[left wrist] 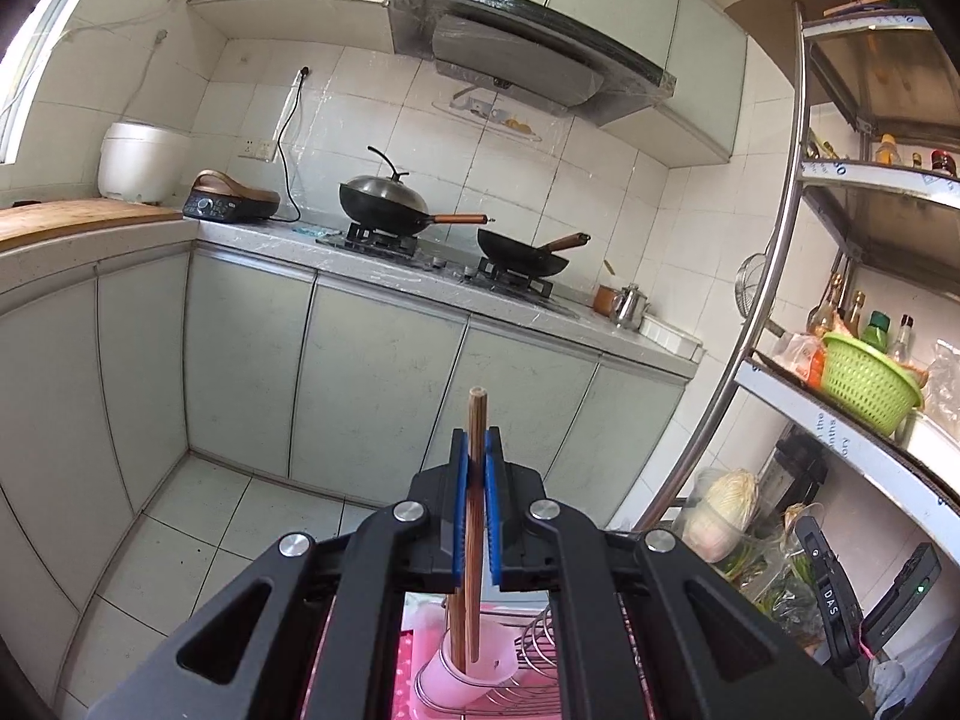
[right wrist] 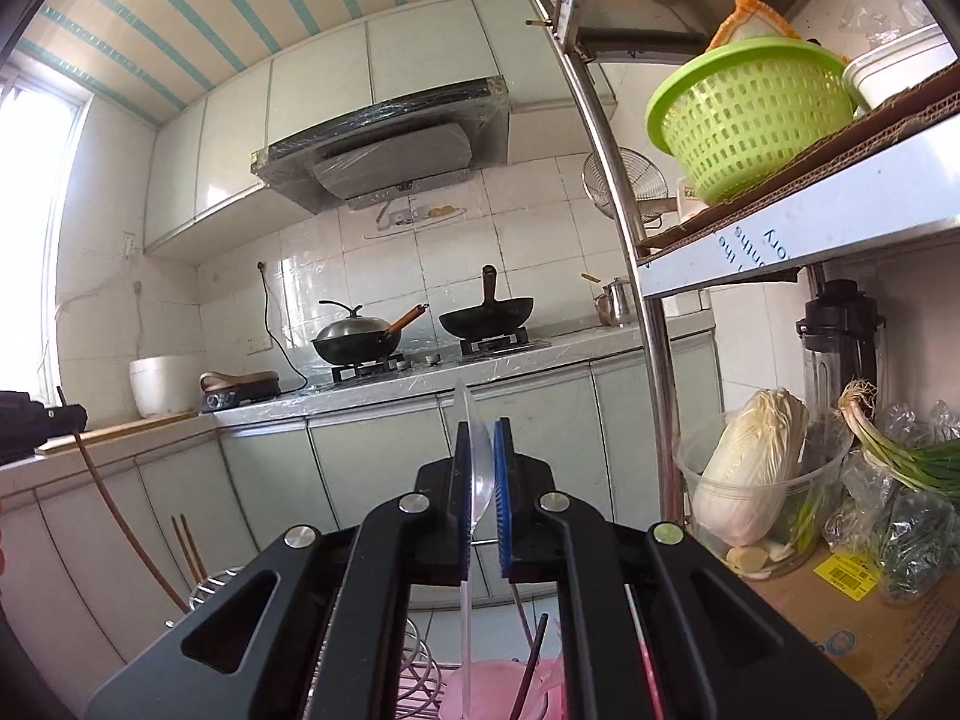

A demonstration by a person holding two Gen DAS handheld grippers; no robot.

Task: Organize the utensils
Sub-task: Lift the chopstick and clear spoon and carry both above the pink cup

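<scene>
My left gripper (left wrist: 477, 450) is shut on a brown wooden chopstick (left wrist: 475, 516), held upright. Its lower end, beside a second chopstick, reaches into a pink cup (left wrist: 471, 675) next to a wire rack (left wrist: 537, 648). My right gripper (right wrist: 481, 450) is shut on a clear plastic spoon (right wrist: 477, 474), bowl up, handle pointing down toward a pink holder (right wrist: 504, 693) that has dark chopsticks (right wrist: 531, 654) in it. At the left of the right wrist view, the other gripper (right wrist: 36, 423) shows with a long chopstick (right wrist: 114, 507) hanging from it.
A counter with a stove and two woks (left wrist: 384, 201) (left wrist: 522, 252) runs along the far wall. A metal shelf post (right wrist: 651, 324) stands at right, with a green basket (right wrist: 750, 120), cabbage (right wrist: 750, 474) and scallions on the shelves. Cabinets and tiled floor (left wrist: 198, 516) lie below.
</scene>
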